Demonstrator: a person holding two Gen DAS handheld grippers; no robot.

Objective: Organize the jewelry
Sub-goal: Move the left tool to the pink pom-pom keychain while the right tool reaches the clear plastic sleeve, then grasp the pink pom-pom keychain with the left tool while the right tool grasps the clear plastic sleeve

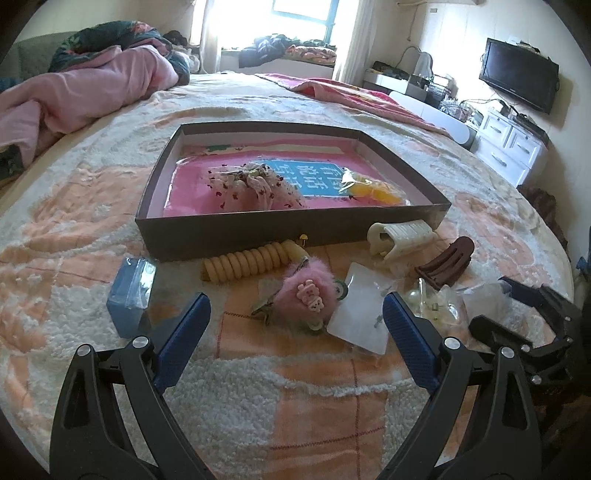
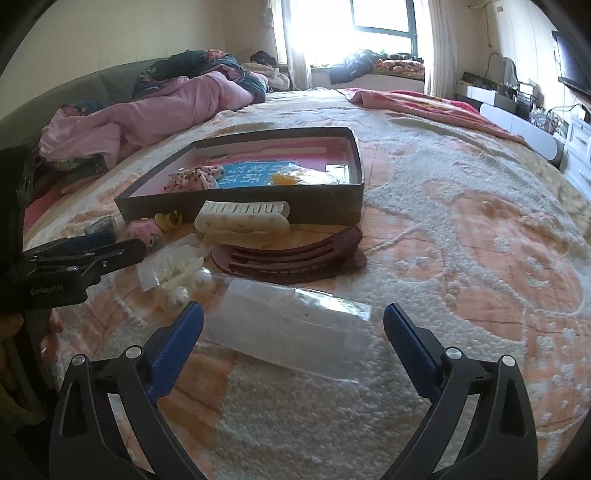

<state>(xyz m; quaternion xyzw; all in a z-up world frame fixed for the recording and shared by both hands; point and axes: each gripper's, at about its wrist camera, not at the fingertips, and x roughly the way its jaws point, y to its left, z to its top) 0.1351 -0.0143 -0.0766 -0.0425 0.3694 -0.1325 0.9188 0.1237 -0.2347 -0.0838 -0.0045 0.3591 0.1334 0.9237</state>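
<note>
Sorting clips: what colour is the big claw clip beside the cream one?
Dark brown claw clip, clearest in right wrist view.

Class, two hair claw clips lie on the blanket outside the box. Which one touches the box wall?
The cream claw clip rests against the box; the dark brown clip lies apart, nearer the camera.

Daylight is pouring through the window (image 1: 306, 18) at the far end — blowing out to white glare in both views. Fisheye bending is curving the bed (image 2: 461, 221) and darkening the corners — the nearest clear packet (image 2: 291, 332) is blurring softly.
</note>
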